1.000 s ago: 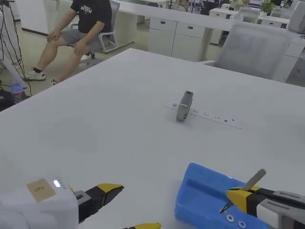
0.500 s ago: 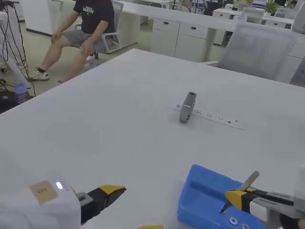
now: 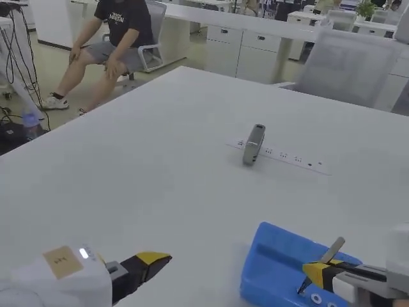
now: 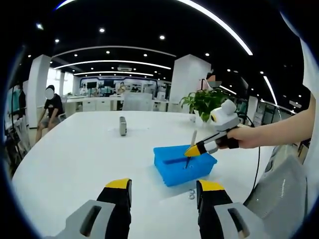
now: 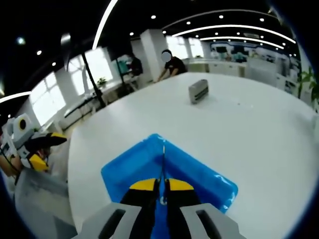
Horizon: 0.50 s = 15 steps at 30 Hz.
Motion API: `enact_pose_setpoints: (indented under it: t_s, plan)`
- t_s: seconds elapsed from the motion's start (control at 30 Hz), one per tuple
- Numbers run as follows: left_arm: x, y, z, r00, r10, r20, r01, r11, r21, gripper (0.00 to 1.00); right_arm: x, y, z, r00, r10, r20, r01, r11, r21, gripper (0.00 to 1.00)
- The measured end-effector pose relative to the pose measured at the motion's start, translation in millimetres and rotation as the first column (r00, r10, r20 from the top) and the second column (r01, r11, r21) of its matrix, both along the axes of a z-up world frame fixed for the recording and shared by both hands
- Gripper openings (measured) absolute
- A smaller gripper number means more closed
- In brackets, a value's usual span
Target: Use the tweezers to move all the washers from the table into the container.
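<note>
Holding the left gripper (image 3: 152, 262) low over the near left of the white table (image 3: 128, 173), jaws standing apart with nothing between them. Holding the right gripper (image 3: 308, 276) at the near right, jaws pressing together on the tweezers (image 3: 330, 251), clamping them partway along so that the handle end is sticking up and away while the tips are pointing down. Dipping those tips inside the walls of the blue container (image 3: 271, 252), which is lying flat on the table near the right gripper and well apart from the left one; not being able to tell whether anything is pinched between the tips. Seeing, in the left gripper view, the washers (image 4: 191, 194) lying on the table just beside the container's nearer wall, outside it and below the right gripper. Looking farther out, finding a small grey block (image 3: 253, 144) standing on edge near the middle of the table, touching or just beside a flush socket strip (image 3: 289, 157) running off to its right. Looking past the far edge, taking in a grey office chair (image 3: 348, 64) on the right, a seated person (image 3: 118, 29) in a dark shirt and grey shorts on the left, and, in the left gripper view, a potted plant (image 4: 204, 102) beyond the container.
</note>
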<state>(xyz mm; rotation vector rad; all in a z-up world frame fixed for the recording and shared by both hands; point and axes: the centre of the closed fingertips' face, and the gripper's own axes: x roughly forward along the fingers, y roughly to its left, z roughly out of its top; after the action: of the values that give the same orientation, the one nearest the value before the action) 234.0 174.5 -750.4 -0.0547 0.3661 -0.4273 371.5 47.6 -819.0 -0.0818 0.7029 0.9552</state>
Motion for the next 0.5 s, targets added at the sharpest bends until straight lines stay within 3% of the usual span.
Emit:
enact_pose_setpoints:
  t_s: [0.2,0.5]
  plan:
    - [0.0,1.3,0.1,1.0,0.006,0.0,-0.006,1.0,0.001,0.51,-0.2,-1.8,7.5,1.0,-0.009,0.025,0.009,1.0,0.009,0.04]
    - [0.0,1.6,0.3,1.0,0.008,0.001,-0.008,1.0,0.0,0.51,-14.3,-0.1,37.0,0.997,-0.004,0.077,0.0,0.998,0.057,0.04]
